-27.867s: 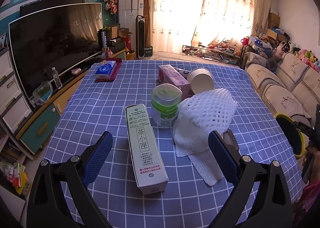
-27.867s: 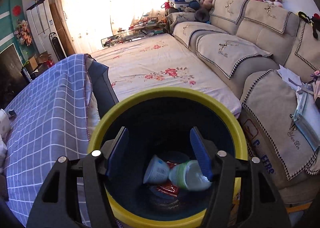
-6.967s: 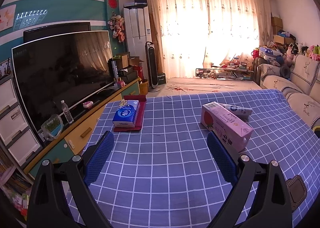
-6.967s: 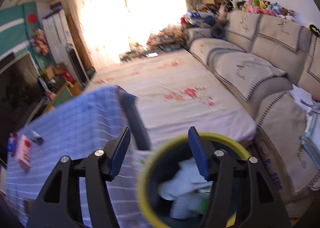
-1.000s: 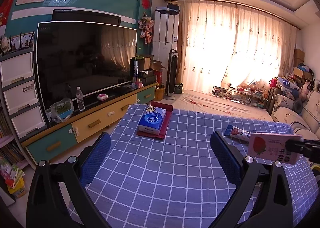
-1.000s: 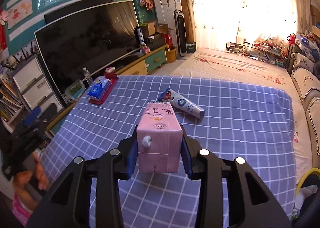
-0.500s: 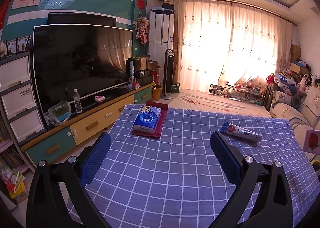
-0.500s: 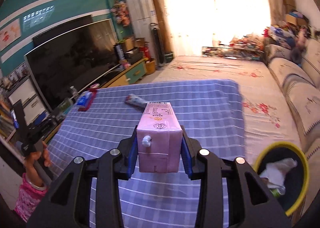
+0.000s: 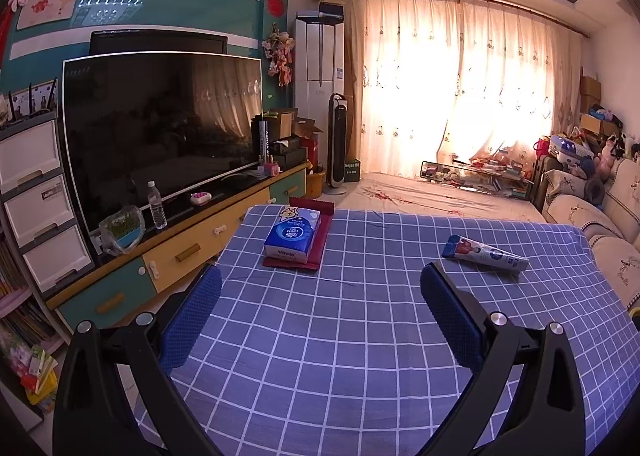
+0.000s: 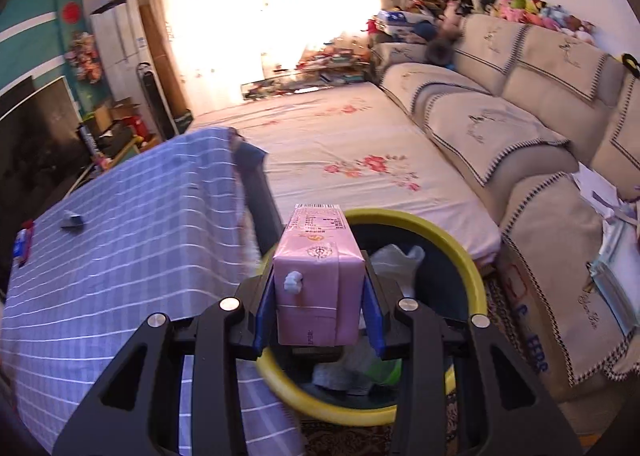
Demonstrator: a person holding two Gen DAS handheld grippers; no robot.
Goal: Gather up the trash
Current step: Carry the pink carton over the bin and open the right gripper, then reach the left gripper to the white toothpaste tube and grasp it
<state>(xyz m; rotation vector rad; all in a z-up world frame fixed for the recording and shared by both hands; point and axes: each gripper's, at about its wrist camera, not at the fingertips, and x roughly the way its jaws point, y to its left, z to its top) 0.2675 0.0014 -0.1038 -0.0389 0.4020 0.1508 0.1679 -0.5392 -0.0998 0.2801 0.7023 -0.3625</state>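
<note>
My right gripper [image 10: 318, 296] is shut on a pink milk carton [image 10: 319, 276], its blue pads pressing both sides. The carton hangs over the yellow-rimmed dark trash bin [image 10: 460, 256], which holds white plastic and green items. In the left wrist view my left gripper [image 9: 320, 320] stands open and empty above the blue checked tablecloth [image 9: 360, 336]. A crumpled tube [image 9: 485, 254] lies on the cloth at the far right, ahead of the right finger. A blue tissue pack [image 9: 294, 234] rests on a red tray [image 9: 316, 252] at the far left.
A beige sofa [image 10: 520, 127] runs along the right of the bin. A floral floor mat [image 10: 340, 143] lies between table and sofa. A large TV [image 9: 160, 123] on a yellow and teal cabinet [image 9: 180, 252] flanks the table's left side.
My right gripper swung right with the pink carton, from over the table to above the bin. The carton has left the left wrist view. The left gripper barely moved.
</note>
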